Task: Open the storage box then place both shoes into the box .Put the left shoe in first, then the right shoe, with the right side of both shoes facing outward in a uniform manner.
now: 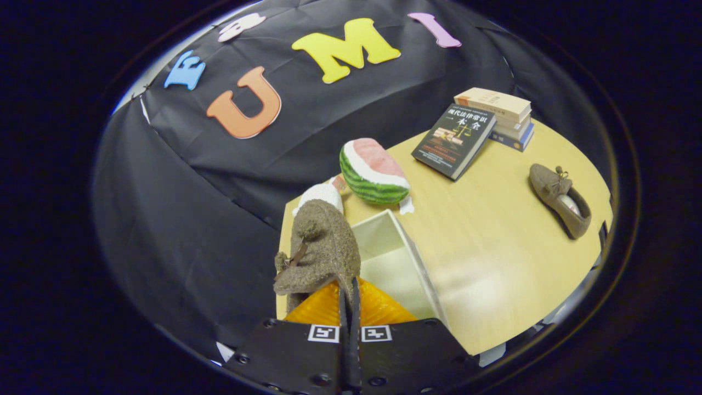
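Currently the gripper [349,299] reads as clenched on the held shoe [321,249]: both fingers are drawn nearly together w/ a thin fold of the shoe's rim pinched between them, so I judge the grasp shallow. That shoe hangs just ahead of the fingers, toe pointing away from me, its small bow [296,257] on the near-left side. It sits above the near-left edge of the storage box [392,258], which is open, its white interior showing just beyond and to the right of the fingers. Risk 1: a pinch on soft felt can slip, esp. if I tilt the wrist; the shoe would drop outside the box or land on its rim. Risk 2: orientation. I cannot confirm from this angle whether this is the left shoe, nor which side will face outward once lowered; a wrong turn of the wrist breaks the uniform-facing requirement. Risk 3: the box wall is close under the shoe, and catching the sole on it could shove the box along the table [493,241]. Beyond the box, a white soft item [323,193] and the watermelon toy [373,173] stand near its far corner; a pushed box could knock them. Farther right, the second shoe [560,200] lies on the table well apart, something pale tucked inside it. Books [477,129] lie at the far side, no hazard.
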`<state>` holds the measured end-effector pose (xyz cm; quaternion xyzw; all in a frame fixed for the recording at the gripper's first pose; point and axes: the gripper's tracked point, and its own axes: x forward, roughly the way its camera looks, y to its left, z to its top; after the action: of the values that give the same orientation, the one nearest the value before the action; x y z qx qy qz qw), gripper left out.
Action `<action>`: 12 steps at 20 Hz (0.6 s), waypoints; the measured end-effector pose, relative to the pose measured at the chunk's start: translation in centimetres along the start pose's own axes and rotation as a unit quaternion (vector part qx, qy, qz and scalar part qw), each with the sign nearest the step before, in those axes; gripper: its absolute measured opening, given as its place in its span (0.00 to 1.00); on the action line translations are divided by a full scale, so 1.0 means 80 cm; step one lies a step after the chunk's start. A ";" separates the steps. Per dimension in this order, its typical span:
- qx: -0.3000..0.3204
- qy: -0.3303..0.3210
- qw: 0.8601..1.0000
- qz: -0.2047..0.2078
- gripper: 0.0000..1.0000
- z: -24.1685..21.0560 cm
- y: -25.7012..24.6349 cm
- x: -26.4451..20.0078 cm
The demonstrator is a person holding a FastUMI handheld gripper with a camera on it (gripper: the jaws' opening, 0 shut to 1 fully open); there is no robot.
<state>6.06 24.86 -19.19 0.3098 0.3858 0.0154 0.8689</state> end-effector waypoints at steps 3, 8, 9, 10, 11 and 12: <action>-0.016 0.017 1.000 -0.020 0.00 -0.032 -0.004 0.031; -0.031 0.052 0.997 -0.040 0.00 -0.069 -0.010 0.077; -0.031 0.058 0.997 -0.041 0.00 -0.074 -0.008 0.083; -0.032 0.064 0.997 -0.040 0.00 -0.077 -0.006 0.089; -0.033 0.069 0.996 -0.042 0.00 -0.082 -0.005 0.096; -0.033 0.072 0.996 -0.046 0.00 -0.082 -0.006 0.100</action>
<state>7.08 30.04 -28.08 0.2613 0.4606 0.0104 0.8482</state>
